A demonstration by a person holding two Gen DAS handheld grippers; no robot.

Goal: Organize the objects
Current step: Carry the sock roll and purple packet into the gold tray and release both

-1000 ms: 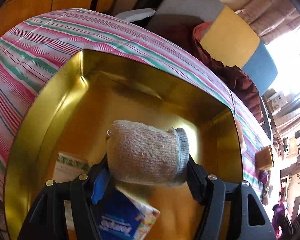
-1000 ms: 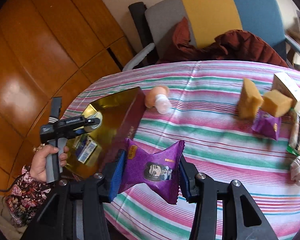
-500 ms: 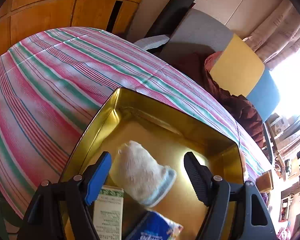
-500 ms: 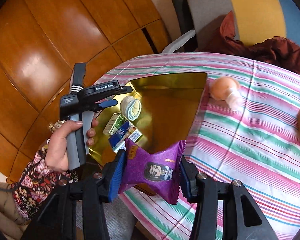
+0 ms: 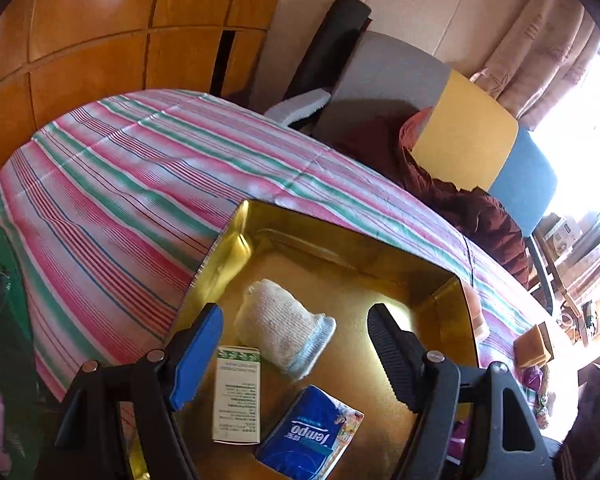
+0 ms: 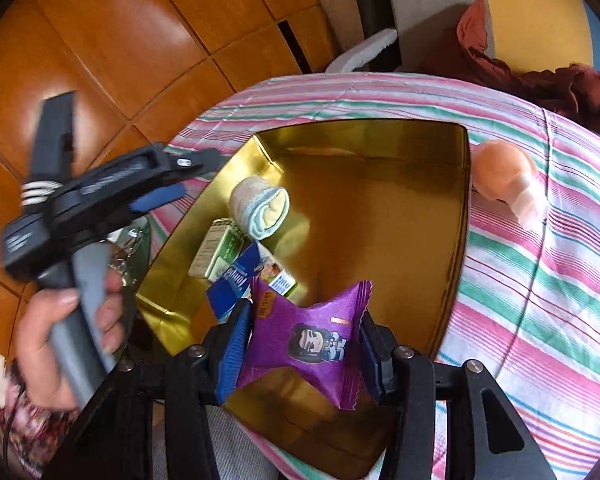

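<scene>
A gold tin box (image 5: 380,256) (image 6: 456,216) sits on the striped tablecloth. Inside it lie a rolled grey sock (image 5: 284,328) (image 6: 260,206), a green-and-white carton (image 5: 236,396) (image 6: 216,252) and a blue tissue pack (image 5: 312,436) (image 6: 232,280). My left gripper (image 5: 296,352) is open and empty, raised above the sock; it also shows in the right wrist view (image 6: 168,184) at the box's left edge. My right gripper (image 6: 304,344) is shut on a purple snack packet (image 6: 312,344) and holds it over the box's near side.
A peach-coloured bottle (image 6: 504,176) lies on the cloth right of the box. Yellow sponges (image 5: 534,346) and a small purple packet (image 5: 534,376) lie at the far right. A chair (image 5: 440,120) draped with dark red cloth stands behind the table. A wooden wall stands to the left.
My left gripper let go of the rolled sock into the box, opened and pulled up and back. My right gripper carried the purple packet left, over the box.
</scene>
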